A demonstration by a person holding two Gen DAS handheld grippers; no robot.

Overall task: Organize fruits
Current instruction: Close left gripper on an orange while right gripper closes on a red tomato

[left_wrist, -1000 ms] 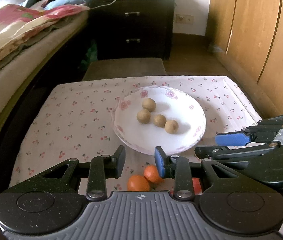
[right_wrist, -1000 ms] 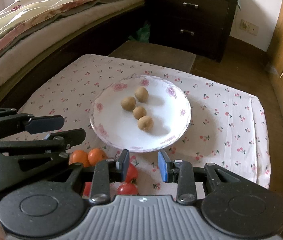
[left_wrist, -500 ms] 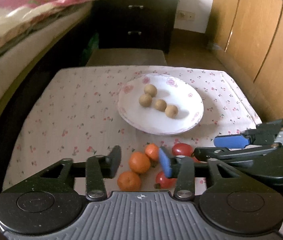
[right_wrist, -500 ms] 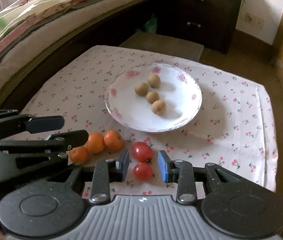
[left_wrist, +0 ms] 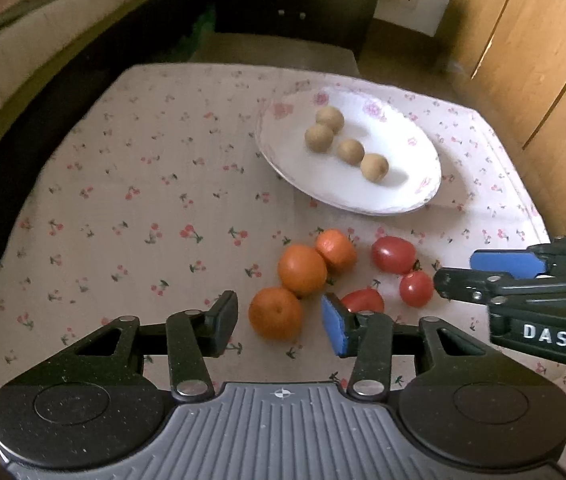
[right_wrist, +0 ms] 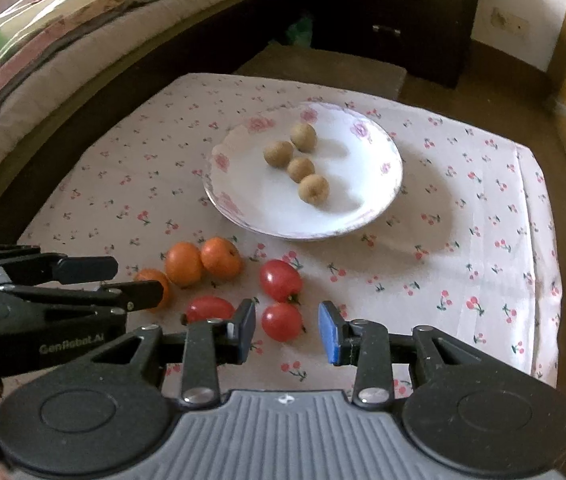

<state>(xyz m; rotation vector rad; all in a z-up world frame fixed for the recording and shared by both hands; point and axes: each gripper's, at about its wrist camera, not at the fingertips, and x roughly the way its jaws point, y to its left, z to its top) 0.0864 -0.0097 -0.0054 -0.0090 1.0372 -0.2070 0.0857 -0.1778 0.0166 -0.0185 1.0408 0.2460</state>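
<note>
The left hand-held gripper [left_wrist: 279, 322] has just been opening; its jaws stand apart around the nearest orange [left_wrist: 276, 313], pads not pressing it. The right hand-held gripper [right_wrist: 286, 327] is open, a tomato [right_wrist: 282, 321] between its fingers, untouched. Two more oranges and two more tomatoes lie nearby on the cloth-covered desk [right_wrist: 483, 240]. Four brown fruits sit on the plate [right_wrist: 367, 216].
</note>
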